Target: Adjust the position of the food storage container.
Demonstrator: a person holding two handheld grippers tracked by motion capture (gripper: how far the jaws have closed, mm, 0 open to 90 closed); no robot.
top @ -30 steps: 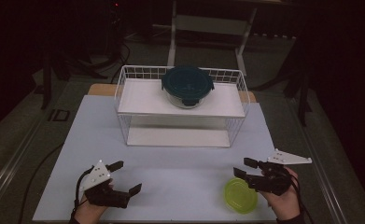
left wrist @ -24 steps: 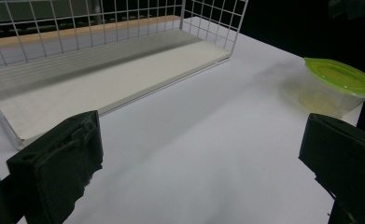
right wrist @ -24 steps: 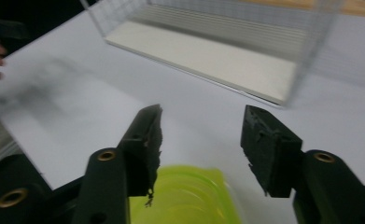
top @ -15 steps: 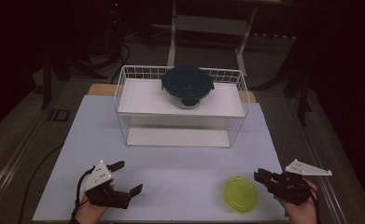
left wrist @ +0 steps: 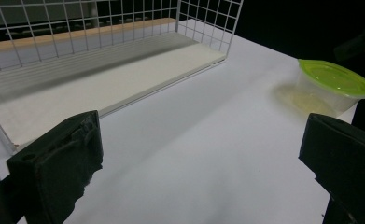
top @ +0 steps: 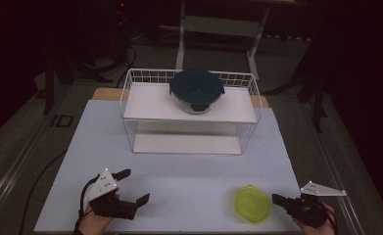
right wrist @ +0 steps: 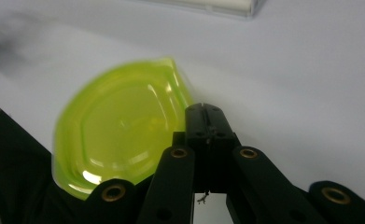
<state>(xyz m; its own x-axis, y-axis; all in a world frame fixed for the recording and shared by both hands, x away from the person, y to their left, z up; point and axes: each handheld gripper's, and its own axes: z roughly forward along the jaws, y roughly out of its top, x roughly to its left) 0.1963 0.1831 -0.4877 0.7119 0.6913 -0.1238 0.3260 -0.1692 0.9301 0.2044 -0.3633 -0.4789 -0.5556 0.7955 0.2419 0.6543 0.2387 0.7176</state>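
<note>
Small round tub (top: 252,204) w/ glossy lime-green translucent lid, clear plastic body, seen near front-right edge of white matte bench (top: 189,176), just beside right gripper (top: 277,199), whose fingers, just closed, are pressed together w/ nothing between; left gripper (top: 132,188) fingers spread wide, empty.

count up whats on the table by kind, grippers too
Lidded containers: 2, the green-lidded container on the table near the right gripper, and the dark-teal-lidded container on top of the rack.
Wire racks: 1, the white wire rack.
Grippers: 2, the right one and the left gripper.
Total: 5
</note>
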